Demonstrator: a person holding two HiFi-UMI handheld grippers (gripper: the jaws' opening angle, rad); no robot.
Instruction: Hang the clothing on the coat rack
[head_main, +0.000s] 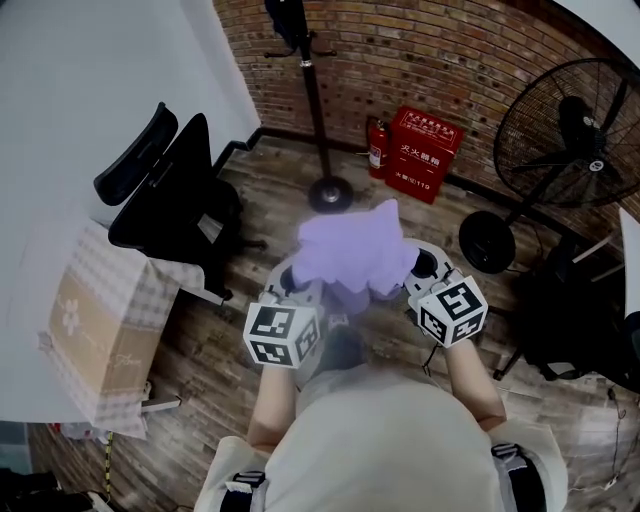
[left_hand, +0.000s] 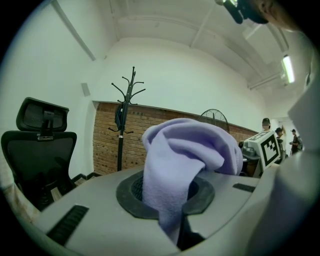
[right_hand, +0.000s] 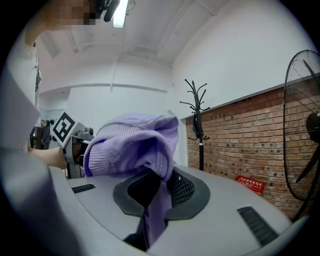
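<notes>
Clothing (head_main: 352, 250) is destined for the coat rack (head_main: 316, 110), which stands at the upper centre of the head view against the brick wall (head_main: 450, 60). A dark item (head_main: 285, 20) hangs at the top of the rack.

I hold the clothing at the centre of the frame, raised between my two claws and well short of the rack. I judge this carry keeps it clear of the floor during the approach.

It is a soft lavender knit, bunched into a rounded heap that arches from one claw to the other. A ribbed hem (right_hand: 107, 145) shows at centre left of the right gripper view.

My left gripper (left_hand: 167, 200) is pinching a fold of the knit: the jaws stand nearly together, with fabric trapped in the slot and spilling up over the pads. My right gripper (right_hand: 157, 200) pinches a second fold in the same manner. Two separated grips, I judge, keep the fabric spread enough to drape over a hook.
</notes>
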